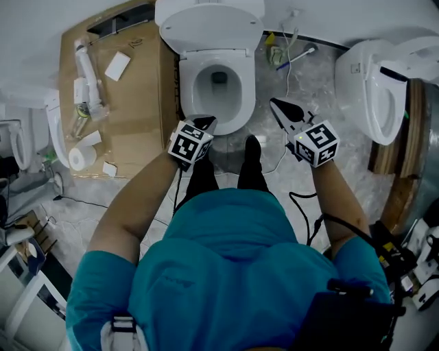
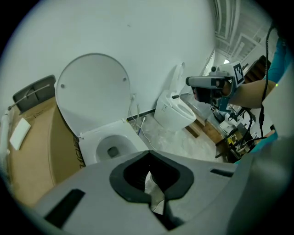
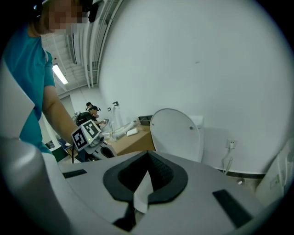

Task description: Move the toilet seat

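The left claw (image 1: 204,124) had its jaws pressed together on nothing, tips pointed down at the near lip of the white ceramic bowl (image 1: 236,103). The right claw (image 1: 281,110) was closed and empty too, held over the grey floor (image 1: 302,82) just beside the bowl's other flank.

Ahead of both claws, across the bowl, the white, rounded plastic toilet seat (image 1: 209,20) stood raised and leaned back toward the white wall (image 2: 151,46). From the left claw it rose above and beyond the tips, its smooth face with two small bumpers turned toward them. I could not tell whether a separate ring was folded up behind it.

To my eye the reach was only beginning, with neither claw near the seat. The neat way would have been to carry one claw past the bowl to the seat's top edge and part the jaws enough to pinch that rim. The seat should then be swung down about its hinge slowly and guided the whole way, since a smooth rim could slip and drop.

To the left claw's outer side sat a brown cardboard box (image 1: 137,103). Past the right claw, thin cables (image 1: 291,68) trailed on the floor, and further off stood a second white toilet (image 1: 374,89). Both were worth steering clear of.
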Tool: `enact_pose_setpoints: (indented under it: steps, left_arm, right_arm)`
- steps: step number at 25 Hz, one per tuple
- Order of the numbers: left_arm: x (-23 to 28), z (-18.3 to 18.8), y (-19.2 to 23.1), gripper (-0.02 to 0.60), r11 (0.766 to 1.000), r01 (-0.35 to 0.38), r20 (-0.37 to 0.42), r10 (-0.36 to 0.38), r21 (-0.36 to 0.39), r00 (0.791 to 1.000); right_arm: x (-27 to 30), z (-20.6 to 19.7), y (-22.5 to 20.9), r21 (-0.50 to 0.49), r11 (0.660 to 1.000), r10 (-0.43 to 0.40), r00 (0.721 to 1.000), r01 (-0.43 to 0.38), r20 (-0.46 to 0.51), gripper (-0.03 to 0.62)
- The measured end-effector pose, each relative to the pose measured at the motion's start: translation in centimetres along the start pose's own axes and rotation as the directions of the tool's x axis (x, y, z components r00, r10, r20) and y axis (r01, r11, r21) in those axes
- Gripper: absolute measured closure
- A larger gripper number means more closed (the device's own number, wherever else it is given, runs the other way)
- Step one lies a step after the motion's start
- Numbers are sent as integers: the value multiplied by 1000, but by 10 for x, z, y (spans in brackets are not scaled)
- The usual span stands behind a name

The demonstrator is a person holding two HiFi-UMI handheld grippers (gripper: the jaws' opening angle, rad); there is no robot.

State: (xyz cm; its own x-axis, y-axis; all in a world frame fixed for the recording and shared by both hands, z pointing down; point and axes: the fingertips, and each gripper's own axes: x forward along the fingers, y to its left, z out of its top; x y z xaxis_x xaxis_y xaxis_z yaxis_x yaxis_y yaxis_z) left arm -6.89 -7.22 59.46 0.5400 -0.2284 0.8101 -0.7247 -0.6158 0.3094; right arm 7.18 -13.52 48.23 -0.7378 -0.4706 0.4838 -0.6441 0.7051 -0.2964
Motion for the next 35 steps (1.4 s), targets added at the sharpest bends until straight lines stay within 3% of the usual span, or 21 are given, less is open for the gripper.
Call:
enact_pose_setpoints:
  steps: [5,10,14,18,24,35]
  left_arm:
    - [50,-35,18,580,997,-50,-82,56,66,995]
    - [94,-75,31,578,976,-46,-184,86,213,979]
    - [124,-109,33,498,929,41,-292,73,367,954]
    - [153,-140,30,411,867,122,-372,76,482,925]
    - [192,-181,27,305,804,202,-460,98,559,883]
    - [242,-237,44,284,694,254,-539,226,674,812]
  right_arm:
    - [17,-41,-5,10,1000,17,999,-17,-44,597]
    - [32,-80,-11,34,999,37,997,-34,-74,597]
    - [45,-108,-15,41,997,63,993,-59,-101,597]
    - [56,-135,-18,61,995,83,989,-76,-124,597]
    - [70,-169,-20,95,992,100,986,-88,-130,597]
    - [70,-225,-30,179,980,110,981,-81,-158,597]
